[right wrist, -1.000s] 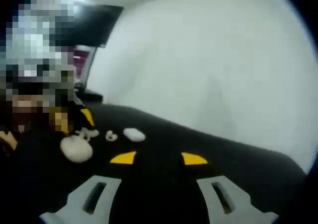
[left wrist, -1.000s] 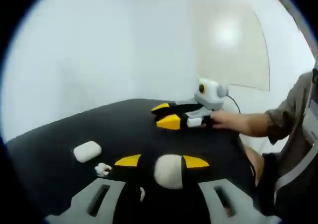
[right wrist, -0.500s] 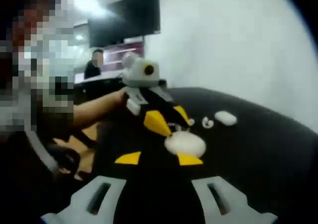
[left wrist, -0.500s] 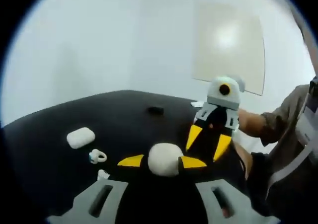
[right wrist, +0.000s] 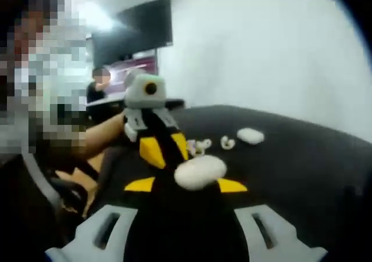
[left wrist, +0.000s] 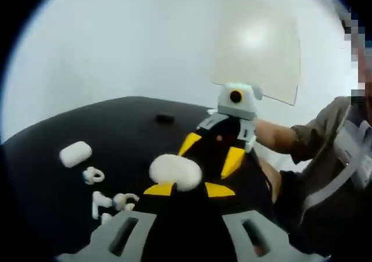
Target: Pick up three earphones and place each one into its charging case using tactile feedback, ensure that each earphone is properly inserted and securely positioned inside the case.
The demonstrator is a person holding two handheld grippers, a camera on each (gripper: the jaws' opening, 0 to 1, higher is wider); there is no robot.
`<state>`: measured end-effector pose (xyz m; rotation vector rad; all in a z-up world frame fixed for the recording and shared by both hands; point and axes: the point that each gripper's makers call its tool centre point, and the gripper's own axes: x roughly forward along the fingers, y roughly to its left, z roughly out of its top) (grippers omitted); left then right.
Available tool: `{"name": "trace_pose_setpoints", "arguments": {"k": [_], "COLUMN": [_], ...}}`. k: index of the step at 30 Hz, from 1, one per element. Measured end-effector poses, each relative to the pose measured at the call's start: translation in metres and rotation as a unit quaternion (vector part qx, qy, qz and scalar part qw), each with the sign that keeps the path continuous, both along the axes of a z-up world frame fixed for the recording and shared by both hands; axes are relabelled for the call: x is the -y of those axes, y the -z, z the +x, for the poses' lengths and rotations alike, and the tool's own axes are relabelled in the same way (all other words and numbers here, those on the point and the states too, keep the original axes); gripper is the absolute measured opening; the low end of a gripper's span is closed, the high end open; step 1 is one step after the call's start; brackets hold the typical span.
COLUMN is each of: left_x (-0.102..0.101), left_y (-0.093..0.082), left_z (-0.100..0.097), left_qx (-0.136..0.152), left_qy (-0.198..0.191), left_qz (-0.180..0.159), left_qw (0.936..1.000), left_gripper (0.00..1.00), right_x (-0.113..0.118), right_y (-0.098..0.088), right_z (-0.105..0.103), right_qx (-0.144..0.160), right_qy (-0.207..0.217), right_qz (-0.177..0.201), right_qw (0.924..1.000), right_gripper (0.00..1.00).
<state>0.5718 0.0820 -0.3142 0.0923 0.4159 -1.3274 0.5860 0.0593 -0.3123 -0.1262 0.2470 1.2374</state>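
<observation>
Where both jaws meet, white charging case (left wrist: pixel 174 172) between

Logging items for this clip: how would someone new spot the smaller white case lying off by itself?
Start at the black table in the left gripper view and go to its far left. The closed pill-shaped charging case lies there, beyond the loose earphones. Unlike the large oval case between the two grippers, it is smaller and apart.
</observation>
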Motion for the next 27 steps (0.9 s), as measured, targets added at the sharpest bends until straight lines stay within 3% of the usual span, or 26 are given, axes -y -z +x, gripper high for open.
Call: {"name": "trace_pose_setpoints", "arguments": {"k": [1, 3, 5, 6, 8, 11, 14, 16, 18, 21, 23, 26, 27], "left_x": [0.005, 0.010, 0.012, 0.010, 0.006, -0.006, -0.019, -0.023, -0.020, -0.013, -0.008, -0.005, -0.003], "left_y": [0.004, 0.015, 0.015, 0.013, -0.002, -0.026, -0.027, -0.022, -0.016, -0.018, -0.020, -0.021, -0.021], "left_z": [-0.011, -0.021, -0.018, -0.018, -0.011, 0.008, 0.030, 0.046, 0.050, 0.050, 0.045, 0.038, 0.035], "left_qx": [-0.006, 0.011, 0.049, 0.050, 0.039, 0.060, 0.059, 0.082, 0.097, 0.079, 0.049, 0.029, 0.026], "left_qy": [0.026, 0.058, 0.053, 0.049, 0.032, -0.021, -0.079, -0.109, -0.107, -0.103, -0.091, -0.067, -0.060], "left_qz": [0.007, 0.033, 0.036, 0.035, -0.002, -0.047, -0.049, -0.033, -0.017, -0.038, -0.056, -0.063, -0.063], "left_qw": [0.9996, 0.9977, 0.9968, 0.9969, 0.9987, 0.9968, 0.9939, 0.9902, 0.9894, 0.9908, 0.9931, 0.9954, 0.9959], "left_gripper": [0.15, 0.18, 0.18, 0.16, 0.16, 0.16, 0.16, 0.18, 0.24, 0.29, 0.33, 0.35, 0.36], "right_x": [-0.001, -0.004, -0.006, -0.006, -0.005, -0.001, 0.003, 0.002, 0.001, -0.010, -0.019, -0.029, -0.027], "right_y": [0.001, 0.004, 0.011, 0.013, 0.013, 0.007, 0.000, -0.002, 0.000, -0.002, -0.002, 0.005, 0.011], "right_z": [-0.001, -0.004, -0.007, -0.008, -0.008, -0.005, 0.001, 0.004, 0.011, 0.016, 0.012, 0.006, 0.009], "right_qx": [-0.001, 0.002, 0.009, 0.012, 0.014, -0.003, -0.014, -0.016, -0.007, -0.003, 0.001, 0.039, 0.052], "right_qy": [-0.003, -0.011, -0.025, -0.025, -0.025, -0.016, -0.004, -0.003, 0.013, 0.039, 0.040, 0.027, 0.035], "right_qz": [0.000, -0.010, -0.034, -0.039, -0.041, -0.012, 0.006, 0.009, -0.008, -0.010, -0.011, -0.043, -0.068], "right_qw": [1.0000, 0.9999, 0.9991, 0.9988, 0.9987, 0.9998, 0.9999, 0.9998, 0.9999, 0.9992, 0.9992, 0.9980, 0.9957], "right_gripper": [0.42, 0.43, 0.45, 0.46, 0.46, 0.46, 0.46, 0.47, 0.53, 0.60, 0.61, 0.58, 0.53]}}
